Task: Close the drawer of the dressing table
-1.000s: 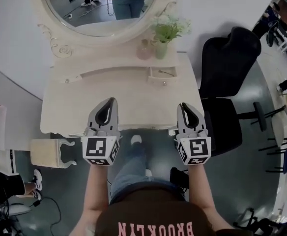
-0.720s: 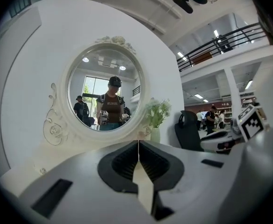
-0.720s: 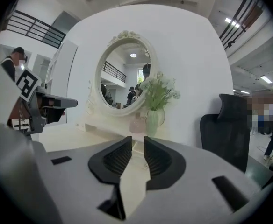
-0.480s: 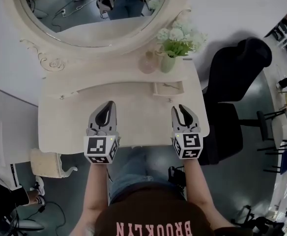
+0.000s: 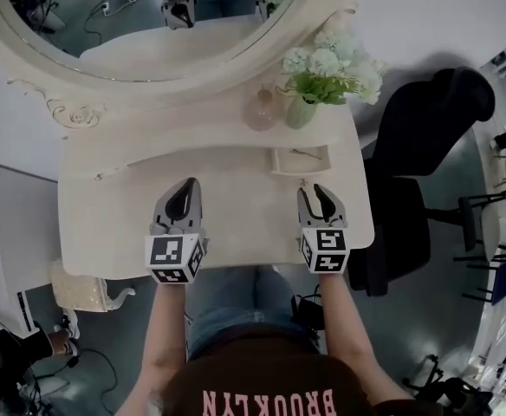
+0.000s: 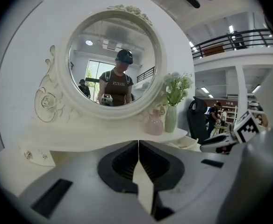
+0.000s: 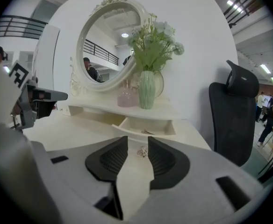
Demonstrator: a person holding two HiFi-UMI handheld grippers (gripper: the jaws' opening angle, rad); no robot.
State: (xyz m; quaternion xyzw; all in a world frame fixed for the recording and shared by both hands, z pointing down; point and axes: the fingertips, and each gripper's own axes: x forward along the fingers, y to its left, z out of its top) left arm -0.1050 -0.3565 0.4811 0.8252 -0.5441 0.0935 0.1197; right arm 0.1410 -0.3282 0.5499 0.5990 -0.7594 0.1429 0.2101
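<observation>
Both empty: my left gripper (image 5: 186, 183), jaws together, spare; my right gripper (image 5: 315, 190), jaws just parting, lined on the drawer (image 5: 301, 159) knob (image 7: 141, 151).

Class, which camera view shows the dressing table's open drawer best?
The right gripper view: the drawer lies straight ahead of the camera, large enough that its front and inside are both visible. The head view shows it small, from above. The left gripper view catches only a sliver of it at the right.
</observation>
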